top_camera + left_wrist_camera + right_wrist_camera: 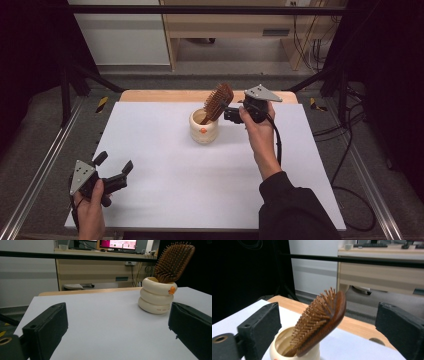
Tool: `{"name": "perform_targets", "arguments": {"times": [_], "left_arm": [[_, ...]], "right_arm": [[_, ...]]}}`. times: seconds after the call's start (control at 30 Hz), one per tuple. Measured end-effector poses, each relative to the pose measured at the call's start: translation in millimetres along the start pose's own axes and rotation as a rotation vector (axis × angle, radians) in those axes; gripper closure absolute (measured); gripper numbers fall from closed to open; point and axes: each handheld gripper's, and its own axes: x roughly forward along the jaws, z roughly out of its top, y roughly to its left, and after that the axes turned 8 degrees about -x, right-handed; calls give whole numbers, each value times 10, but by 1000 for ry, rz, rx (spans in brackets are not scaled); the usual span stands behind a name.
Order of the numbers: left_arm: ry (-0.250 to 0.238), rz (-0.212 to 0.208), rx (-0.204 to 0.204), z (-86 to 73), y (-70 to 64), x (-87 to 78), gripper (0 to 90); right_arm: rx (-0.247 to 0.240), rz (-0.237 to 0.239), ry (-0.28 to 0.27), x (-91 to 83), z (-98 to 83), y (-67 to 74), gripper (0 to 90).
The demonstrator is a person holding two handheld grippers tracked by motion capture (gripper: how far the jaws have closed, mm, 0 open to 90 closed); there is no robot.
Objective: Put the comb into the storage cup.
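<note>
A wooden paddle hairbrush (218, 101) stands head-up and tilted in a cream ringed holder (204, 131) at the back middle of the white table top (175, 175). Just right of the brush head, my right gripper (229, 114) is open and points at it. In the right gripper view the brush (322, 320) leans between and beyond the wide-apart jaws, bristles to the left, and no pad touches it. My left gripper (115, 162) is open and holds nothing near the front left corner. From there the holder (157, 297) and brush (173, 262) appear far off at the right.
A strip of bare wooden table (150, 96) runs behind the white top. Metal rails (45, 165) flank the table on both sides. Cables (350, 150) lie on the floor at the right, and a wooden desk (235, 25) stands beyond.
</note>
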Motion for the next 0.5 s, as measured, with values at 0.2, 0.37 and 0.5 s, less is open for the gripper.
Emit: {"name": "perform_targets", "arguments": {"times": [0.2, 0.37, 0.5], "left_arm": [[-4, 1, -3, 4, 10, -5, 25], [-6, 2, -5, 7, 17, -8, 25], [-7, 3, -4, 11, 24, -10, 25]], "right_arm": [[-49, 6, -15, 4, 26, 24, 45], [-58, 5, -8, -12, 16, -2, 45], [-54, 13, -1, -42, 18, -24, 44]]}}
